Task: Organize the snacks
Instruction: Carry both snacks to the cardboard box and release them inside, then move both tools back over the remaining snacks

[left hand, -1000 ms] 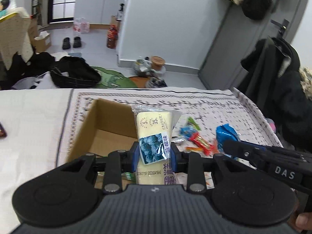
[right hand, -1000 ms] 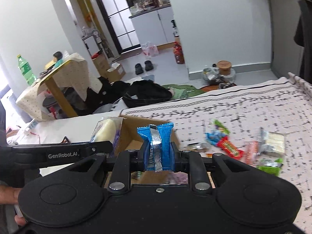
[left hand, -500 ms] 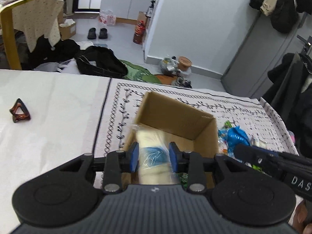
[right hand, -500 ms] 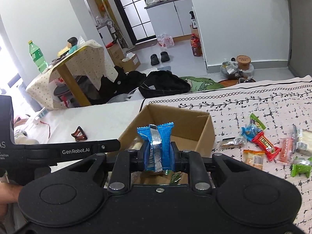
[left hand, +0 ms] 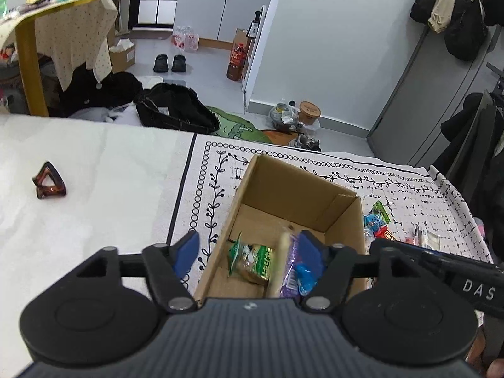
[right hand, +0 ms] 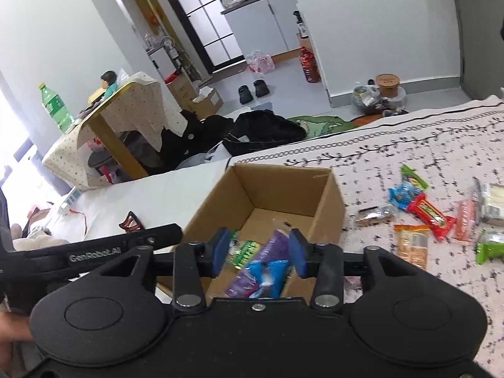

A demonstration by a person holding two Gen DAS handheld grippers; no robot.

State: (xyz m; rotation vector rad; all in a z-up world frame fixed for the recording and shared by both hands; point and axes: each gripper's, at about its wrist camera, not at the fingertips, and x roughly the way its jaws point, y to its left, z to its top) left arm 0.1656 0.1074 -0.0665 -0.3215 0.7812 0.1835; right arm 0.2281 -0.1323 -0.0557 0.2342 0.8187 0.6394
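Observation:
An open cardboard box (left hand: pixel 302 189) (right hand: pixel 283 173) stands on the patterned cloth. My left gripper (left hand: pixel 249 252) hovers over its near left corner with its jaws opening. The pale bread packet with the purple label (left hand: pixel 288 264) has slipped free and leans by the right finger, not pressed by either pad. My right gripper (right hand: pixel 259 252) hangs over the box's near edge, jaws also opening. The blue packet (right hand: pixel 267 272) lies loose in the box under them, beside the purple-labelled packet (right hand: pixel 274 247) and a green packet (right hand: pixel 244 250) (left hand: pixel 252 260).
Several loose snacks lie on the cloth right of the box: a red bar (right hand: pixel 430 215), an orange packet (right hand: pixel 411 245), a blue one (right hand: pixel 403 193), a green one (right hand: pixel 489 247). A brown hair clip (left hand: pixel 48 184) sits on the white cloth to the left. The table's far edge drops to a cluttered floor.
Both grippers came over the box and opened. The bread packet left the left jaws and the blue packet left the right jaws; both now sit in the box.

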